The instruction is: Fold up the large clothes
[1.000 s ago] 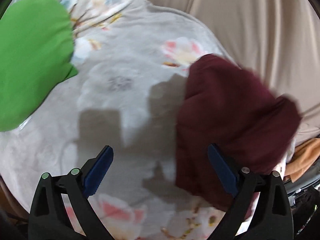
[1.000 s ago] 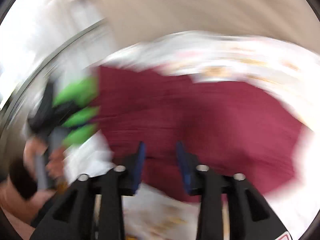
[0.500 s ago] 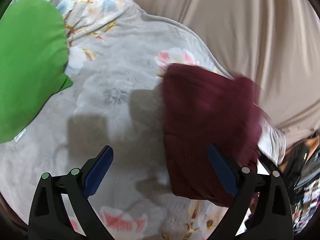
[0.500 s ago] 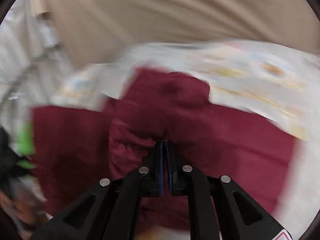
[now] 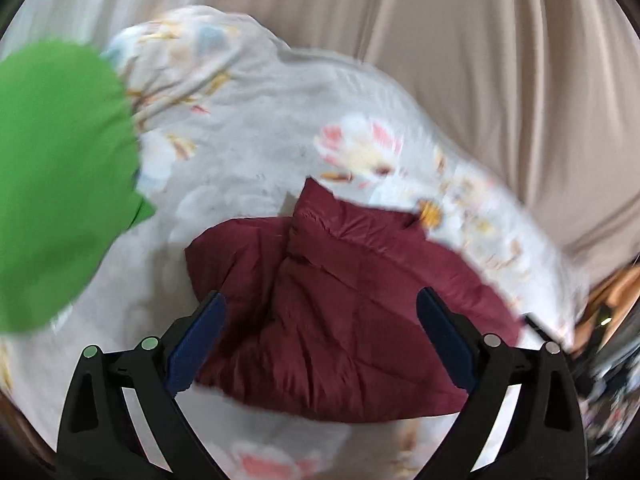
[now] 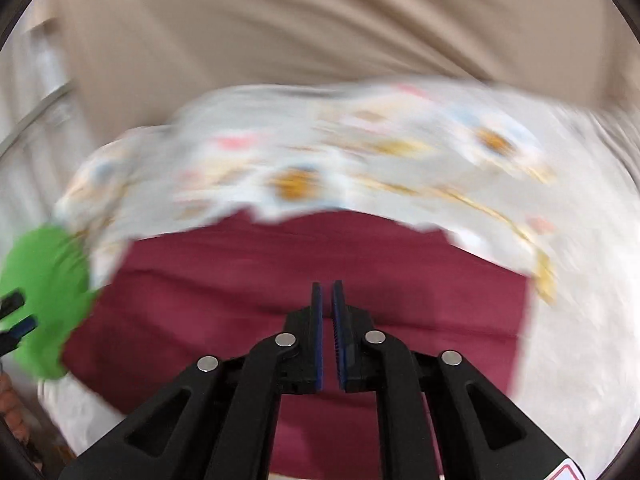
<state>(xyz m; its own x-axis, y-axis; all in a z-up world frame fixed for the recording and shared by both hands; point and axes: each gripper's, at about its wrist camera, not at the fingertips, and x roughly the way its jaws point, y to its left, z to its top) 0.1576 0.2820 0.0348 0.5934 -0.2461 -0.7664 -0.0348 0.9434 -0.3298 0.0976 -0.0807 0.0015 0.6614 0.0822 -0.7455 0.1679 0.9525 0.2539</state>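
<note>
1. Beige curtain (image 5: 480,60) hung behind everything.
2. Floral blanket (image 5: 248,152) covered the surface below; what lay under it couldn't be told.
3. Maroon quilted jacket (image 5: 344,312) lay folded on the blanket, near centre.
4. Green garment (image 5: 56,184) sat at the blanket's left edge, apart from the jacket.
5. Left gripper (image 5: 320,336) hung wide open over the jacket, nothing between pads.
6. Right gripper (image 6: 327,320) was nearly closed, a thin gap empty, above the jacket; jaws had just been closing, then eased slightly.

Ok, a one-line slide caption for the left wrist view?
Open left hand-held gripper poised over a folded maroon garment on a floral blanket, green cloth alongside.
</note>
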